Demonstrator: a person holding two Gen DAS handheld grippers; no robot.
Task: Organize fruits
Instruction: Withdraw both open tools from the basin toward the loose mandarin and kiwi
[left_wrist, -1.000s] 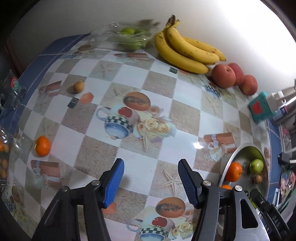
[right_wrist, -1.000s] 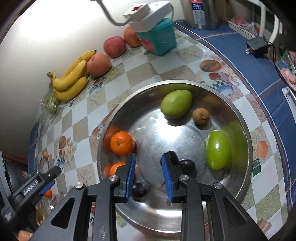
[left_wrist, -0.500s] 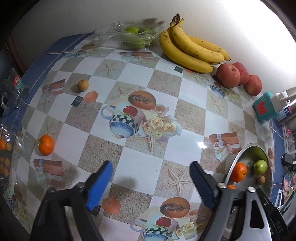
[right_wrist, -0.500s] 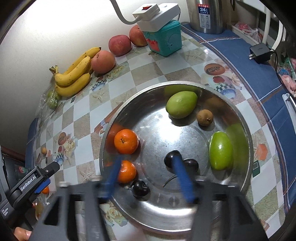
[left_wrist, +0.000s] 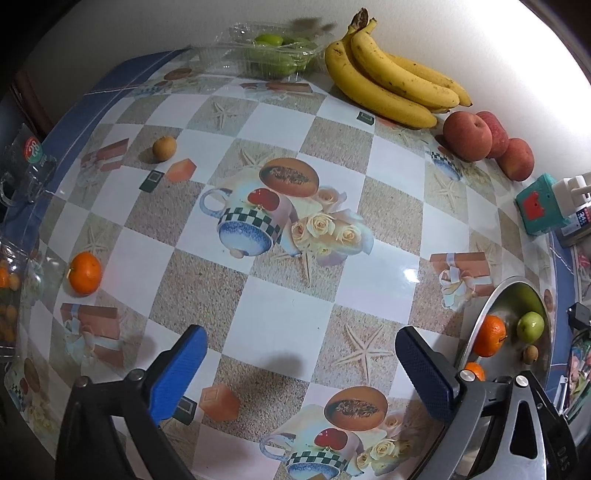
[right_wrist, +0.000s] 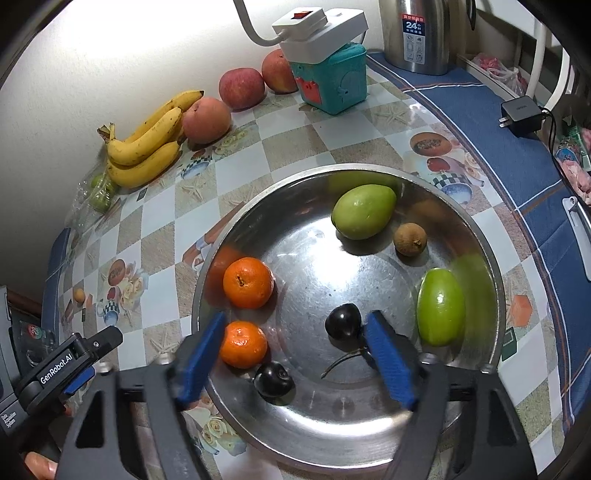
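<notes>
My right gripper (right_wrist: 295, 354) hovers over the steel bowl (right_wrist: 495, 258). Its jaws are opening, and the pads press on nothing. Below it in the bowl lie two oranges (right_wrist: 248, 282), two green fruits (right_wrist: 364, 210), a brown longan (right_wrist: 409, 239) and dark cherries (right_wrist: 343, 321). My left gripper (left_wrist: 301, 362) hangs above the patterned tablecloth with its jaws opening wide and nothing between them. On the cloth to its left sit a loose orange (left_wrist: 85, 273) and a longan (left_wrist: 164, 148). The bowl's rim (left_wrist: 476, 325) shows at its right.
Bananas (left_wrist: 388, 85), three apples (left_wrist: 467, 136) and a clear box of green fruit (left_wrist: 273, 51) line the far wall. A teal box under a power strip (right_wrist: 332, 85), a kettle (right_wrist: 417, 33) and a charger (right_wrist: 521, 114) stand beyond the bowl. A glass mug (left_wrist: 26, 173) sits at the left edge.
Both grippers' jaws have spread wide apart. The right pair was almost shut over the bowl, and a dark cherry now shows on the bowl's floor between its fingers.
</notes>
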